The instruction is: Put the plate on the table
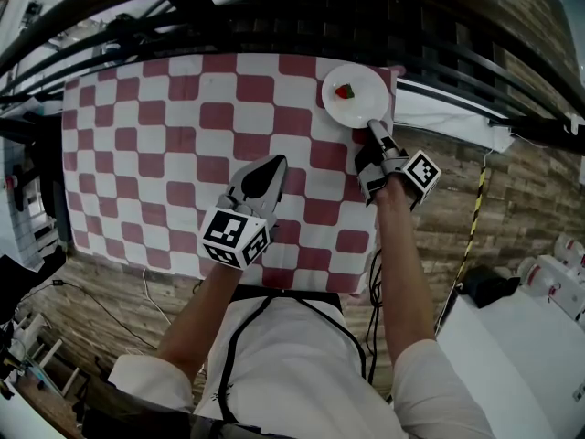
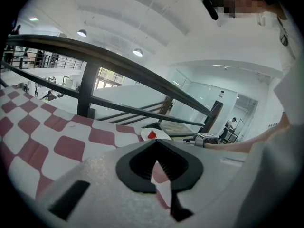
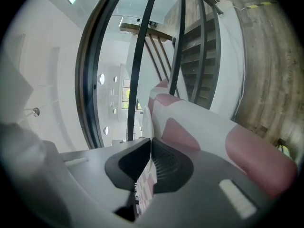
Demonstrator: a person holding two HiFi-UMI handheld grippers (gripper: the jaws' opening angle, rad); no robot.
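Wood-plank flooring and a dark metal railing border a desk covered in a red-and-white checked cloth, which fills most of the head view. A round white plate lies at the desk's far right corner, directly ahead of the right gripper and well away to the far right of the left gripper. The plate looks flat on the cloth, close to both the corner edges. The right gripper is turned on its side, with its tips at the plate's near rim. In its own view the jaws are drawn in to a thin line, with the white rim running on from where they meet, so I judge that it is pinching the rim rather than just touching it. The left gripper hovers over the middle of the desk with its jaws together and nothing in them; only the cloth shows behind them. A small red piece of food sits near the plate's centre, beyond the right gripper's tips. The task appears to be at its last step, with the plate down on the desk but not yet let go. Next, the right gripper needs to part its jaws without lifting or dragging the rim, then draw straight back towards the person. That way the plate is not nudged off the near corner or tipped enough to roll the food.
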